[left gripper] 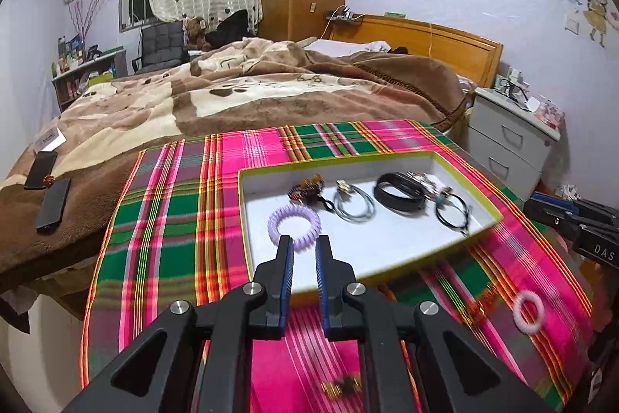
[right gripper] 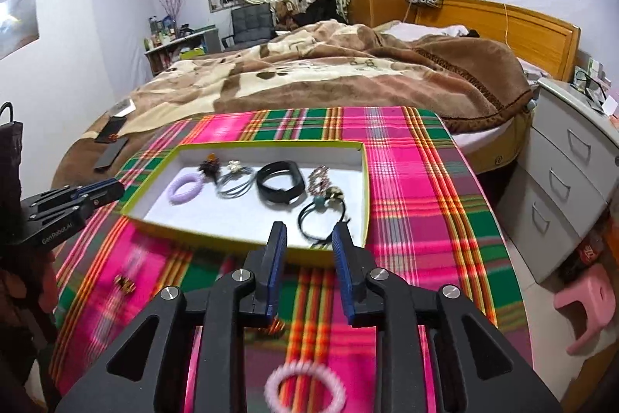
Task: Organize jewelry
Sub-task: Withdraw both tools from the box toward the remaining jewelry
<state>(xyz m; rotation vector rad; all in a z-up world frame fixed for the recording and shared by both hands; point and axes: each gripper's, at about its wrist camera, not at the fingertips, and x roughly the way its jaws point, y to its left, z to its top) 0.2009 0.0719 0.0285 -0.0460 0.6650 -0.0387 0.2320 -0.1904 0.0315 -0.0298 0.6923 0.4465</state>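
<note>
A shallow white box with a yellow rim (left gripper: 493,219) (right gripper: 365,180) lies on the plaid cloth. It holds a purple spiral hair tie (left gripper: 294,224) (right gripper: 185,189), a black band (left gripper: 400,194) (right gripper: 279,182), grey and black elastics and small ornaments. A pink spiral hair tie (left gripper: 528,311) (right gripper: 303,388) and a small gold clip (left gripper: 340,386) (right gripper: 124,283) lie on the cloth outside the box. My left gripper (left gripper: 303,242) is open and empty, its tips over the box's near edge by the purple tie. My right gripper (right gripper: 308,233) is open and empty above the box's near rim.
The plaid cloth (left gripper: 166,219) covers a table beside a bed with a brown blanket (left gripper: 232,95). Two phones (left gripper: 52,198) lie on the blanket at left. A white drawer unit (right gripper: 572,180) and a pink stool (right gripper: 588,300) stand at right.
</note>
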